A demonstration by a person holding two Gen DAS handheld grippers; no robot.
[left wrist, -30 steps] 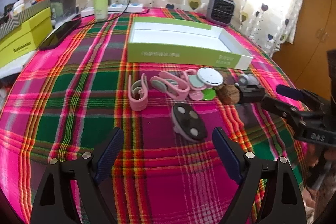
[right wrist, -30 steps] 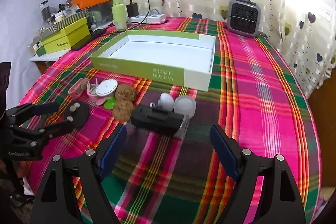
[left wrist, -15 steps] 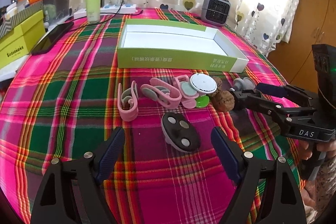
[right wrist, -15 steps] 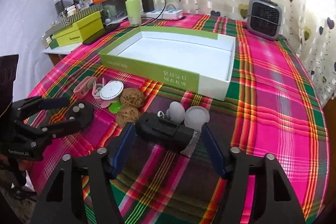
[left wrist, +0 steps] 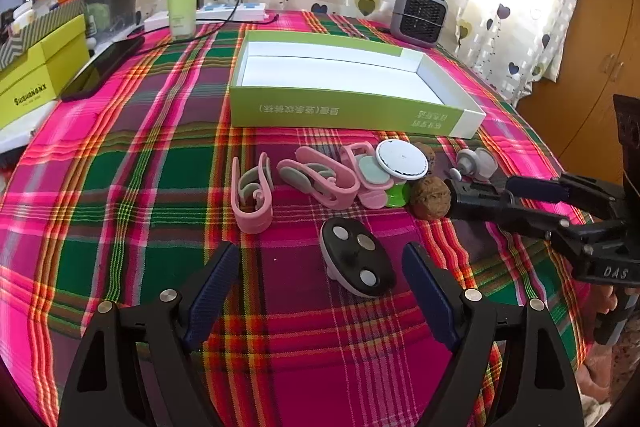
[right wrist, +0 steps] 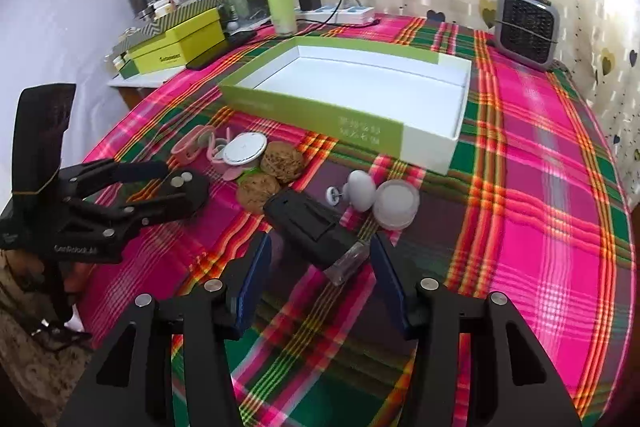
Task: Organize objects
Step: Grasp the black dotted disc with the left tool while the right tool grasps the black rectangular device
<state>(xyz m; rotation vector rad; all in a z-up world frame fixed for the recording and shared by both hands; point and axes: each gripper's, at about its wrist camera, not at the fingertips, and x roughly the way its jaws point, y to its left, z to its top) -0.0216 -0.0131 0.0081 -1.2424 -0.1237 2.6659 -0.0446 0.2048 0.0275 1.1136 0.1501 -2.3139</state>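
A black oblong device (right wrist: 312,231) with a clear end lies on the plaid tablecloth between the pads of my right gripper (right wrist: 320,253). Its jaws are closing and a small gap shows on each side. Just past it sit a white knob (right wrist: 362,189) and a pale round jar (right wrist: 398,205). My left gripper (left wrist: 320,261) stands open around a black oval disc (left wrist: 356,259) with metal studs, not touching it. Beyond lie pink clips (left wrist: 252,195), a white round disc (left wrist: 402,159) and walnuts (left wrist: 430,197). The green-and-white open box (left wrist: 348,111) stands empty behind them.
A grey heater (left wrist: 418,13) stands at the far right of the table. A green bottle (left wrist: 182,1), a power strip (left wrist: 236,11) and a dark phone (left wrist: 102,67) lie at the far left. A yellow-green box (left wrist: 36,83) sits off the left edge.
My right gripper's jaws have narrowed from wide open to close around the black device. The left gripper has stayed open over the black disc.
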